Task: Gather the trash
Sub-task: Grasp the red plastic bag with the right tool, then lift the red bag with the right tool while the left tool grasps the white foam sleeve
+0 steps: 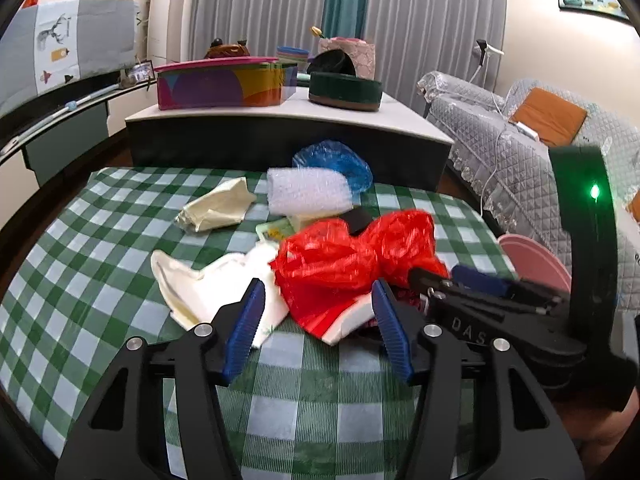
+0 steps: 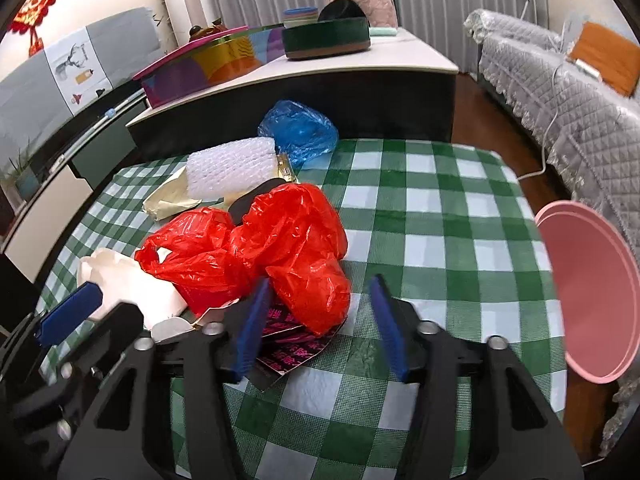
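A crumpled red plastic bag (image 1: 352, 264) (image 2: 260, 248) lies mid-table on the green checked cloth (image 1: 100, 240) (image 2: 440, 220). My left gripper (image 1: 318, 292) is open, its tips on either side of the bag's near edge, above a white paper bag (image 1: 200, 292) (image 2: 128, 276). My right gripper (image 2: 320, 284) is open too. The bag's right lump sits between its tips, over a black-and-pink wrapper (image 2: 288, 352). Behind lie bubble wrap (image 1: 308, 192) (image 2: 232, 168), a blue plastic bag (image 1: 336, 164) (image 2: 300, 132) and cream crumpled paper (image 1: 216, 212) (image 2: 168, 200).
A pink basin (image 2: 592, 292) (image 1: 536, 260) stands off the table's right edge. Behind the table is a low cabinet with a colourful box (image 1: 224, 84) and a green round tin (image 1: 344, 90). A grey-covered sofa (image 2: 580, 112) runs along the right.
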{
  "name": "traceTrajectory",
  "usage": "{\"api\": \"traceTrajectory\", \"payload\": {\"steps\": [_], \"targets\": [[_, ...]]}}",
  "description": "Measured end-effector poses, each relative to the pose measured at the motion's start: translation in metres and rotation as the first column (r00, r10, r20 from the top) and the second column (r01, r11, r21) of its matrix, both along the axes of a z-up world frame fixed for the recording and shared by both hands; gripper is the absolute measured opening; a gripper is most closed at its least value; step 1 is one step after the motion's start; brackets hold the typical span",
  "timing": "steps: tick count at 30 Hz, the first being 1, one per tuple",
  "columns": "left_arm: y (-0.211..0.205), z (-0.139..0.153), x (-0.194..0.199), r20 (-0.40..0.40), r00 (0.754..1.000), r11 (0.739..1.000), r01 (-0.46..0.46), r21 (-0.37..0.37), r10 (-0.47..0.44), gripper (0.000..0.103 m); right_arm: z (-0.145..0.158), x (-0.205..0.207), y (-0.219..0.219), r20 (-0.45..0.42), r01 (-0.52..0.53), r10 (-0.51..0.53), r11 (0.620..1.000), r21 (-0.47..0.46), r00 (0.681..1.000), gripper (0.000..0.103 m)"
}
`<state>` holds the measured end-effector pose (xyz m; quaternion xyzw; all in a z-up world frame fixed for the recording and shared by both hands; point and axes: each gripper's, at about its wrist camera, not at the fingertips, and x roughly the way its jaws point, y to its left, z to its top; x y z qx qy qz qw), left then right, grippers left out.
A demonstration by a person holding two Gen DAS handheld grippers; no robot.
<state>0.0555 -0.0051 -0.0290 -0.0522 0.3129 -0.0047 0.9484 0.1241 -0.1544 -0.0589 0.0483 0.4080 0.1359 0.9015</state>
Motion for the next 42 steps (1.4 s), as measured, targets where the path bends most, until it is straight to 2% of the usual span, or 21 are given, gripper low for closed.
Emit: {"api": "traceTrajectory", "payload": {"steps": [1,4,7,11,19,26,34,36,38,40,42], "targets": [[0.0,0.001,0.002,0.005,1.0,1.0,-0.003,0.008,0.002,0.054,-0.001,0.001,0.0,-0.005,-0.003,0.003,1.0,0.004,1.0,0.033],[0.003,0.003,0.011,0.0,1.0,1.0,-0.01,0.007,0.01,0.054,0.0,0.002,-0.002,-0.007,-0.014,0.015,1.0,0.026,1.0,0.024],[0.01,0.007,0.021,0.004,0.999,0.999,-0.033,0.005,0.033,0.054,0.004,0.001,-0.003,0.013,-0.017,0.016,0.999,0.031,1.0,0.019],[0.018,0.009,0.039,-0.007,0.998,0.998,-0.056,-0.013,0.056,0.05,0.011,0.0,-0.01,0.041,0.008,-0.009,0.999,0.038,0.999,0.017],[0.028,0.008,0.085,-0.028,0.994,0.994,-0.104,-0.035,0.103,0.049,0.023,-0.001,-0.037,0.098,0.102,-0.107,0.993,0.05,0.989,0.016],[0.028,0.001,0.123,-0.053,0.992,0.992,-0.115,-0.052,0.112,0.049,0.017,0.006,-0.062,0.079,0.178,-0.181,0.983,0.053,0.98,0.016],[0.03,-0.013,0.14,-0.094,0.991,0.991,-0.104,-0.082,0.096,0.049,0.017,0.008,-0.073,0.076,0.203,-0.206,0.978,0.043,0.976,0.016],[0.028,-0.015,0.14,-0.092,0.992,0.993,-0.092,-0.074,0.085,0.041,0.018,0.006,-0.074,0.079,0.208,-0.211,0.977,0.041,0.974,0.016],[0.027,-0.015,0.14,-0.093,0.993,0.994,-0.077,-0.078,0.07,0.025,0.021,0.005,-0.075,0.087,0.211,-0.213,0.977,0.037,0.973,0.016],[0.024,-0.012,0.138,-0.084,0.995,0.995,-0.063,-0.076,0.056,0.014,0.025,0.003,-0.076,0.099,0.214,-0.216,0.976,0.032,0.971,0.016],[0.021,-0.007,0.134,-0.067,0.997,0.997,-0.052,-0.063,0.047,0.008,0.028,-0.001,-0.077,0.11,0.219,-0.22,0.975,0.027,0.969,0.016]]}}
